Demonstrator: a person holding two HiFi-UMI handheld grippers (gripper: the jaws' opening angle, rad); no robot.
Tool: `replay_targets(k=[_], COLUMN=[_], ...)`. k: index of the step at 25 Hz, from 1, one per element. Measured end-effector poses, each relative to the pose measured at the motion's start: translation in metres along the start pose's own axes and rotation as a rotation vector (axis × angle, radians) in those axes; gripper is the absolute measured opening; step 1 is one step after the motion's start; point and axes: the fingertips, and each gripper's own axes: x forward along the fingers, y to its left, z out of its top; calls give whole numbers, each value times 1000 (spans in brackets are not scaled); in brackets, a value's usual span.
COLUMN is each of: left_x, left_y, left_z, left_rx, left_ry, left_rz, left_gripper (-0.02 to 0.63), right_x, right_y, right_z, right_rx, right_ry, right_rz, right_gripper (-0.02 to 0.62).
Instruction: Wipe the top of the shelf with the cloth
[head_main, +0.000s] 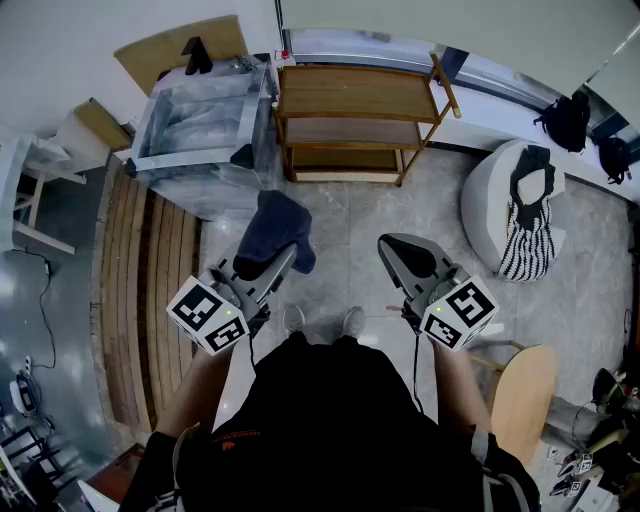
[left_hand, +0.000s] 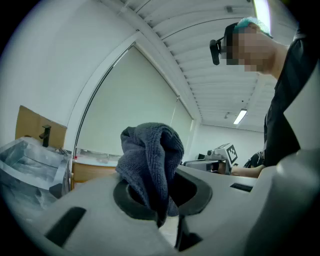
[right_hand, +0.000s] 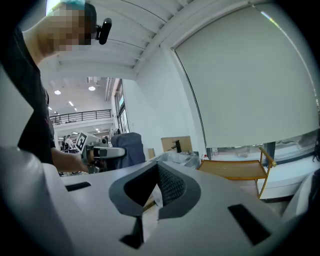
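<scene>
Closest to the lens, the left gripper (left_hand: 159, 196) has its jaws clamped on a bunched dark grey cloth (left_hand: 150, 155), which stands up between the pads and fills the middle of the left gripper view. The right gripper (right_hand: 156, 186) has its pads pressed together at the tips with nothing between them. In the head view both forearms reach forward from the black-clad torso at the bottom of the frame, the grippers side by side and well apart at mid-frame, angled upward. The cloth droops over the grey floor. Only the head view shows the whole wooden shelf (head_main: 355, 92) at top centre, well apart from the cloth, beside a plastic-wrapped crate (head_main: 200, 125) at upper left. The right gripper view catches just the shelf's top at its right edge.
</scene>
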Motion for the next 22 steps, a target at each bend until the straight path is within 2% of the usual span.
replay_targets(k=[8,22], left_x=[8,45], left_y=[3,-18], left_z=[-1,-16], left_rx=[0,-7], left_ry=[-1,10], left_rz=[3,53], left_gripper=[61,60], right_x=[2,-30], right_y=[-3,-45], right_z=[1,-14], right_rx=[-6,62], right_ry=[6,21], right_rz=[25,53], right_gripper=[5,6])
